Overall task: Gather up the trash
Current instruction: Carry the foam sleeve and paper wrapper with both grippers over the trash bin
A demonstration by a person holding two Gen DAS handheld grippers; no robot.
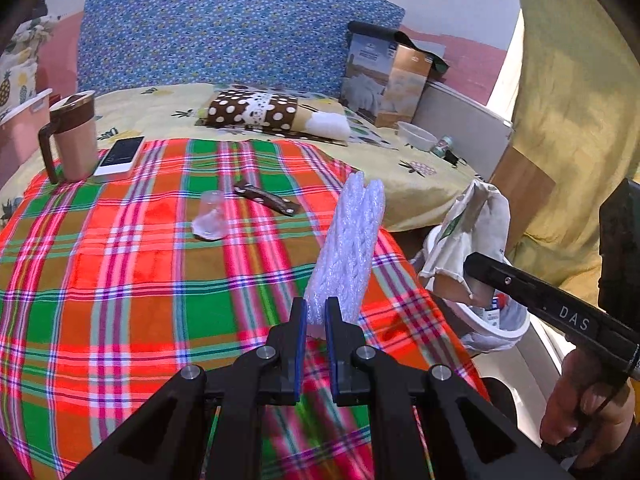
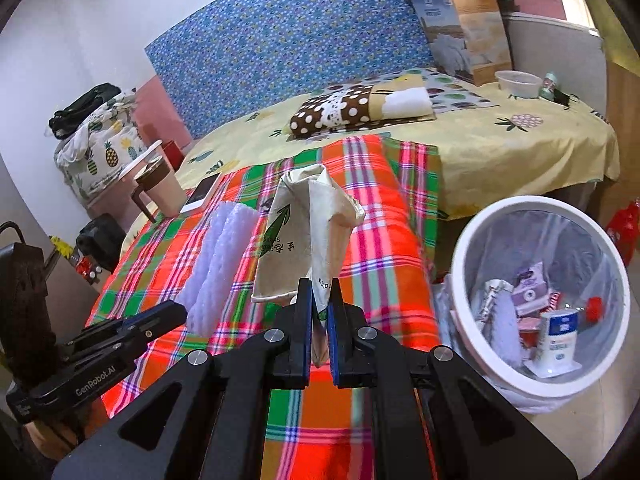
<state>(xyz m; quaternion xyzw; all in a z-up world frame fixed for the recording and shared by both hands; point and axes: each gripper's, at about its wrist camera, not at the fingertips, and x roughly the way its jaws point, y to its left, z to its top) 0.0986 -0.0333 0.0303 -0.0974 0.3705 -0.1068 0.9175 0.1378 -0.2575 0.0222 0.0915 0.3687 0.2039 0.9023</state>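
between l tongs (image 1: 316, 314) foam wrap (image 1: 348, 248) clamped; r tongs (image 2: 320, 312) grip paper bag (image 2: 304, 232).

We look from two gripper-mounted fisheye cameras, both angled downward across a bed's plaid blanket (image 1: 120, 280) toward the blue patterned headboard (image 1: 224, 28). The left view sits close above the blanket; the right view stands further right, beside a white trash bin (image 2: 540, 292). Both share blanket, headboard and bin.
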